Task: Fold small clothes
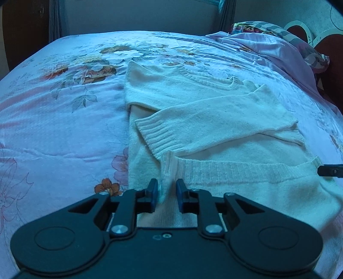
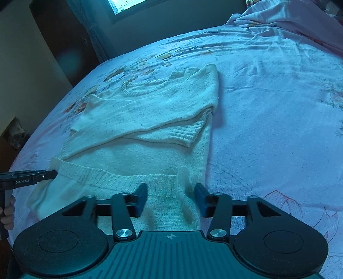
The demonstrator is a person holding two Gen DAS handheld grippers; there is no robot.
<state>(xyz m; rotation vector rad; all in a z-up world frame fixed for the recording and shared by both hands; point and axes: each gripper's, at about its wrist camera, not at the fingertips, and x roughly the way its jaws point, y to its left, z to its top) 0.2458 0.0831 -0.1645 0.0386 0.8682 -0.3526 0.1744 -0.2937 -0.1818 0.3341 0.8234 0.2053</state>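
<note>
A cream knit sweater point(image 1: 205, 111) lies on the bed with its neckline at the far end and both sleeves crossed over the body. Its ribbed bottom hem point(image 1: 235, 169) is turned up across the lower body. My left gripper point(image 1: 167, 191) stands at the hem's left corner; a raised ridge of knit sits in the narrow gap between the blue pads, which do not clearly press it. In the right wrist view my right gripper point(image 2: 171, 196) is open wide over the sweater point(image 2: 150, 111) at the hem's right corner point(image 2: 182, 173), with a pinched-up ridge standing free between its fingers.
The bed carries a pale floral sheet point(image 1: 64, 120). A crumpled quilt and pillow point(image 1: 278, 43) are piled at the far right, near the headboard. A person's hand point(image 2: 7, 210) holds the left gripper's handle at the left edge of the right wrist view. A window point(image 2: 128, 5) is behind the bed.
</note>
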